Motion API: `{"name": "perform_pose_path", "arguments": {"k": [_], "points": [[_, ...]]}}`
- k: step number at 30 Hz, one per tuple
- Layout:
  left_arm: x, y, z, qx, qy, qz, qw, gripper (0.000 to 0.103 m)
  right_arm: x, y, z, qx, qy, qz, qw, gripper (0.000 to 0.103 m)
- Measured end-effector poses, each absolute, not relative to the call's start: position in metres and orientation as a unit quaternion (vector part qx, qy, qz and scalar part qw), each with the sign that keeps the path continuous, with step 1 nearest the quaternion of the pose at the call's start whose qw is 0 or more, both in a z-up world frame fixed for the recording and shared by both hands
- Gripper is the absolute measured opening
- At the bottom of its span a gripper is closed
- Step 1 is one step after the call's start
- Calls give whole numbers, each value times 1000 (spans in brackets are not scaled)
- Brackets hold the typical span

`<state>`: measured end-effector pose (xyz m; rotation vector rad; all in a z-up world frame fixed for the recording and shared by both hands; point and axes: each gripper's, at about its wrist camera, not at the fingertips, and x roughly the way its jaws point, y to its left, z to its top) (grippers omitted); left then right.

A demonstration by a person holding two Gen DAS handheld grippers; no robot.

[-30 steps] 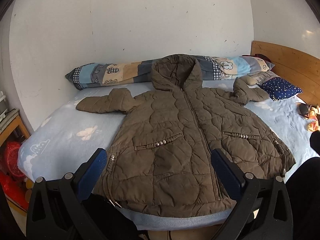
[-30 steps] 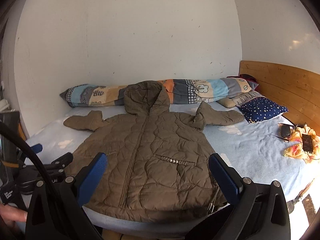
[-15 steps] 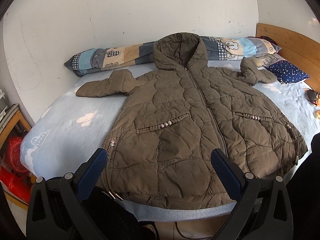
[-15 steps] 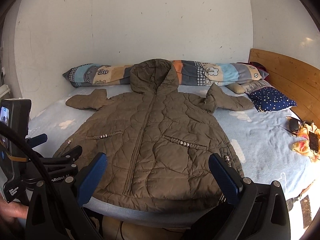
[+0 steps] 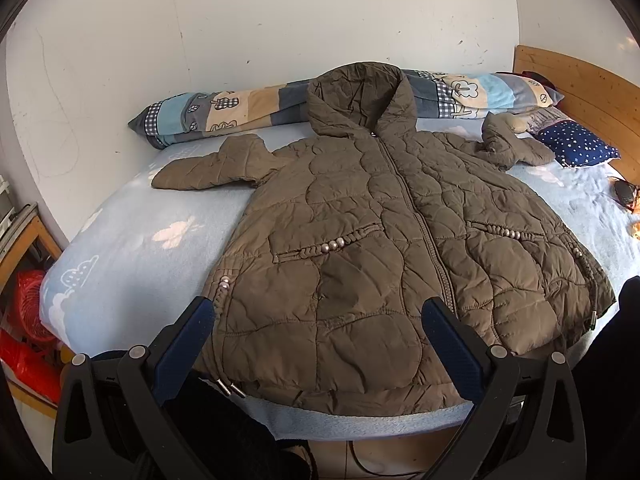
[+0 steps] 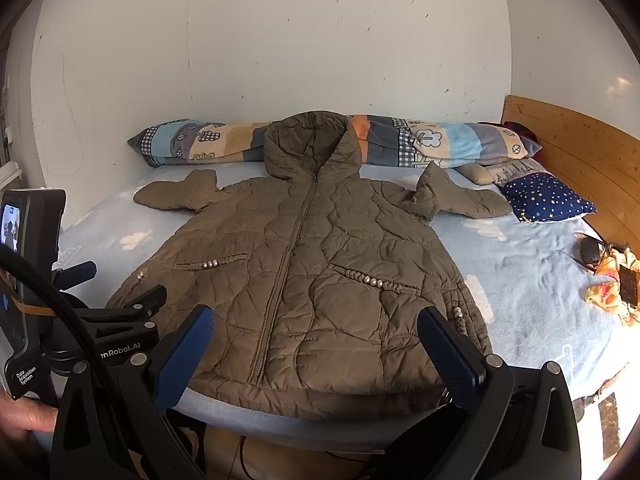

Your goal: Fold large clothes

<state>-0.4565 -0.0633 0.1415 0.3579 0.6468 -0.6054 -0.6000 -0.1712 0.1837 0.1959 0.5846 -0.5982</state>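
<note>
A brown quilted hooded jacket [image 5: 380, 248] lies flat and zipped, filling the centre of the frame on a pale blue bed [image 5: 132, 248], sleeves spread to either side. Its hood rests against a long patchwork pillow [image 5: 224, 114] along the white wall above. A navy starred cushion [image 6: 546, 198] sits at right, beside yellow cloth [image 6: 610, 284]. At the bottom edge, the left claw [image 5: 320, 344] and right claw [image 6: 316, 344] gape wide, holding nothing.
</note>
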Motion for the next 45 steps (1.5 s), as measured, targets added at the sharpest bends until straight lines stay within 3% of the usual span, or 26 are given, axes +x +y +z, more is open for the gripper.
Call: {"name": "perform_pose_path", "arguments": {"k": [16, 32, 36, 41, 45], "points": [[-446, -67, 140, 169, 314, -300, 885, 103, -600, -191, 181, 122, 286, -292, 904, 103], [-299, -155, 207, 121, 235, -247, 932, 103, -610, -375, 237, 231, 200, -376, 875, 103], [-261, -188, 194, 93, 252, -243, 932, 103, -608, -427, 238, 256, 203, -388, 862, 103], [-224, -222, 152, 101, 338, -250, 902, 103, -599, -491, 231, 294, 226, -376, 849, 103], [-217, -232, 139, 124, 336, -246, 901, 103, -597, -553, 223, 341, 242, -362, 833, 103]]}}
